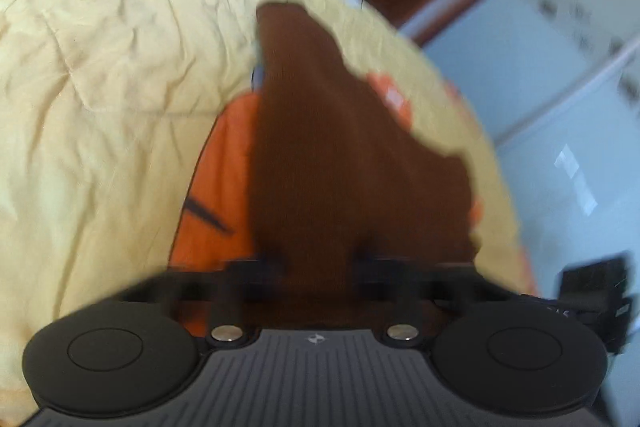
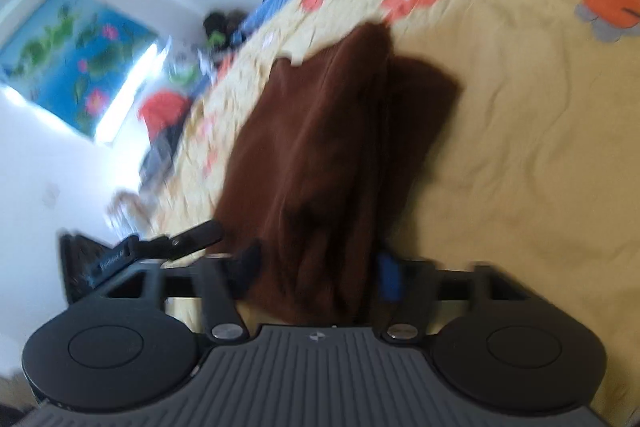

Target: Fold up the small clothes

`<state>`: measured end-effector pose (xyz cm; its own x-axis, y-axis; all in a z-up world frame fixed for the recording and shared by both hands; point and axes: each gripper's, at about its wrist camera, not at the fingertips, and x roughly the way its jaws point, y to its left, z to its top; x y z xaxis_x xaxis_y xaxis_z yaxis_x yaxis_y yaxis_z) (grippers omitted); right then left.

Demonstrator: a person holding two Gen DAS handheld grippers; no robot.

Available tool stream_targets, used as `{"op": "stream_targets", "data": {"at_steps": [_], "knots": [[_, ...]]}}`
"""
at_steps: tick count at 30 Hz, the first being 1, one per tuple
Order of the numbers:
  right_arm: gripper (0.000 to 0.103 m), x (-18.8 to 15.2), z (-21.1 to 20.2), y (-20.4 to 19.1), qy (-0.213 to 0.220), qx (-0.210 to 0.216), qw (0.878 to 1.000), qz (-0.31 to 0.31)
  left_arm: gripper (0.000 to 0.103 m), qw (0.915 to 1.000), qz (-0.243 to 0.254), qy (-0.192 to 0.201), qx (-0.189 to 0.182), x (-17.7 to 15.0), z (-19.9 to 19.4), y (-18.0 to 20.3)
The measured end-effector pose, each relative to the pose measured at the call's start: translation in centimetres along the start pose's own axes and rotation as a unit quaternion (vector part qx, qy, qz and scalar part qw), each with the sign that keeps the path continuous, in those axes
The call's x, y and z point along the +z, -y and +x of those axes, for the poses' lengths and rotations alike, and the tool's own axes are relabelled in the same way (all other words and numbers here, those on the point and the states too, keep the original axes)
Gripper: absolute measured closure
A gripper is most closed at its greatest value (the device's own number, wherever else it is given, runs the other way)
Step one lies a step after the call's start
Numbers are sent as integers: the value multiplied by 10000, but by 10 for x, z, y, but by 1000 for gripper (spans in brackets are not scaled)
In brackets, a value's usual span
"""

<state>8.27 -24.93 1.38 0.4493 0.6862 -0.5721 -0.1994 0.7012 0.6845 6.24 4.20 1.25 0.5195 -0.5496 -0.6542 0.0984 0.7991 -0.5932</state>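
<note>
- A brown knit garment (image 1: 340, 163) hangs lifted over a bed covered by a yellow quilt (image 1: 100, 87) printed with orange flowers.
- The left gripper (image 1: 320, 259) has its jaws pinching one edge of the cloth.
- The right gripper (image 2: 316, 267) has its jaws pinching another edge, with the fabric bunched between them.
- Both ends are held up, probably to spread the garment before laying it flat for folding.
- The pictures are blurred by motion.
</note>
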Motion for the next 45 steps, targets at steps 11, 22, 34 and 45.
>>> {"op": "stream_targets", "data": {"at_steps": [11, 22, 34, 45], "knots": [[40, -2, -37, -4, 693, 186, 9973, 178, 28, 9852, 1195, 1043, 655, -36, -47, 17], [65, 80, 10, 9, 939, -228, 9932, 649, 26, 9588, 2496, 1215, 612, -48, -22, 59], [57, 69, -18, 2, 1613, -596, 9848, 253, 26, 9609, 2453, 1125, 621, -48, -20, 48], [14, 69, 67, -24, 767, -757, 9887, -1044, 23, 9548, 2611, 876, 1115, -54, 4, 51]]}}
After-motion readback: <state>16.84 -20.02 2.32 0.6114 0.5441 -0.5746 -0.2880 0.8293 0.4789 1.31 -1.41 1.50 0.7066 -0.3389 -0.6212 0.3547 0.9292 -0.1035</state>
